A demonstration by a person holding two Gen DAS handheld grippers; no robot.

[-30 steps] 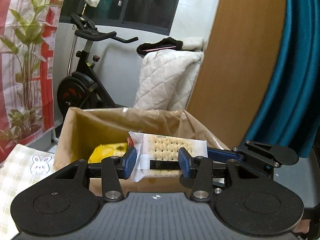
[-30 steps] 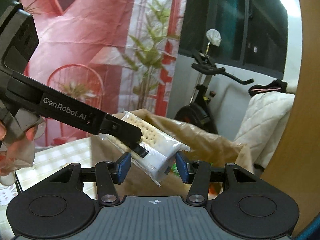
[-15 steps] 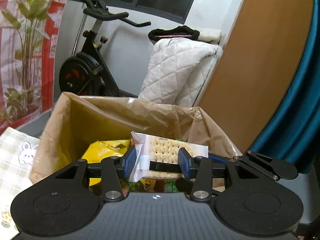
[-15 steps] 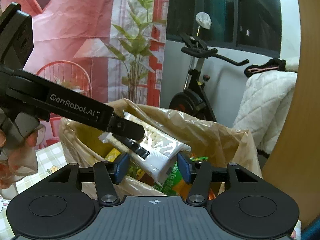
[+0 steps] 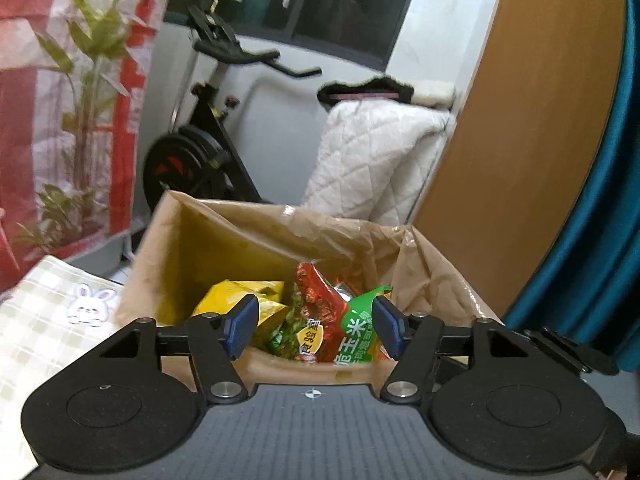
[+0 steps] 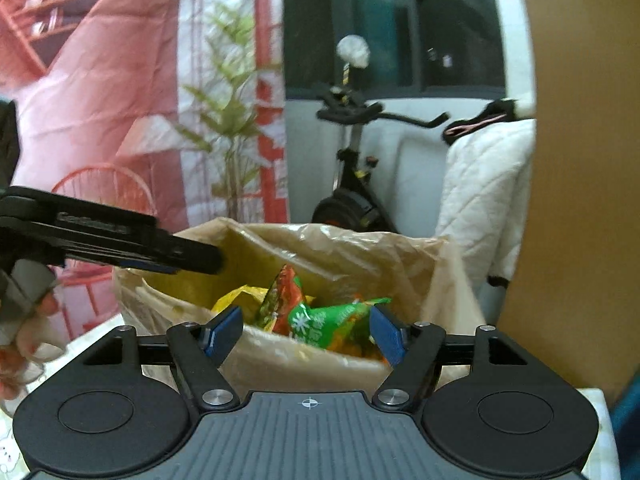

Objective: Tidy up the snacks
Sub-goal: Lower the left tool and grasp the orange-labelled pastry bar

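A brown paper-lined box (image 5: pixel 248 236) stands in front of both grippers and also shows in the right wrist view (image 6: pixel 360 252). Inside lie a yellow snack bag (image 5: pixel 240 296), a red bag (image 5: pixel 320 300) and a green bag (image 5: pixel 356 332); the green bag also shows in the right wrist view (image 6: pixel 332 320). My left gripper (image 5: pixel 314 330) is open and empty above the box's near edge; it shows from the side in the right wrist view (image 6: pixel 208 258). My right gripper (image 6: pixel 302 334) is open and empty. The cracker pack is out of sight.
A checked cloth with a rabbit print (image 5: pixel 52 320) covers the table at the left. Behind the box are an exercise bike (image 5: pixel 200 152), a white quilt (image 5: pixel 372 160), a wooden panel (image 5: pixel 520 140) and a blue curtain (image 5: pixel 600 220).
My left gripper has opened and let go of the cracker pack, which is gone from view. My right gripper has opened wider. Both sit over the box.
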